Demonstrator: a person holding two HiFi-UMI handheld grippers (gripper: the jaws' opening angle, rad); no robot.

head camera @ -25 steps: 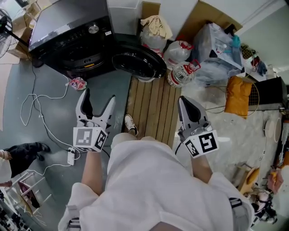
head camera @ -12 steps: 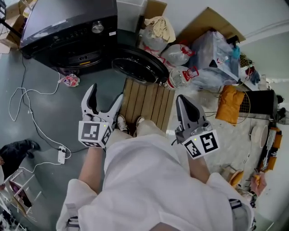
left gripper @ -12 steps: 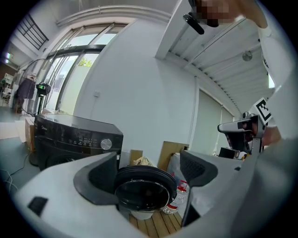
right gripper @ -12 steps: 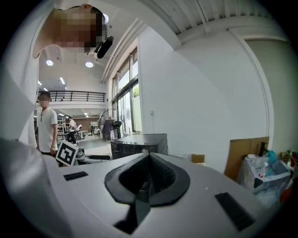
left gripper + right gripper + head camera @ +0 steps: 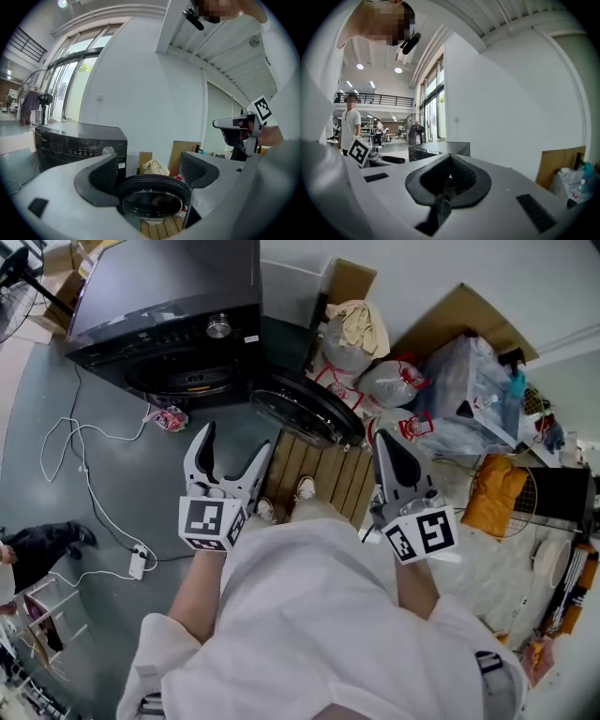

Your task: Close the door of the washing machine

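Your left gripper (image 5: 232, 444): jaws spread, empty, aimed at far open door (image 5: 305, 409) of washing machine (image 5: 169, 306), likely for push; right gripper (image 5: 386, 448) clenched, idle.

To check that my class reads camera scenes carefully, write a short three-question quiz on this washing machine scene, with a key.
1. Fill in: the washing machine is ___ in colour.
2. True or false: the washing machine's door stands open.
3. Compare the left gripper and the right gripper. Which has its fingers apart? A) left B) right C) both

Key:
1. black
2. true; the door swings out from the front, over the floor
3. A; in its own view the right gripper's fingers meet, with nothing between them
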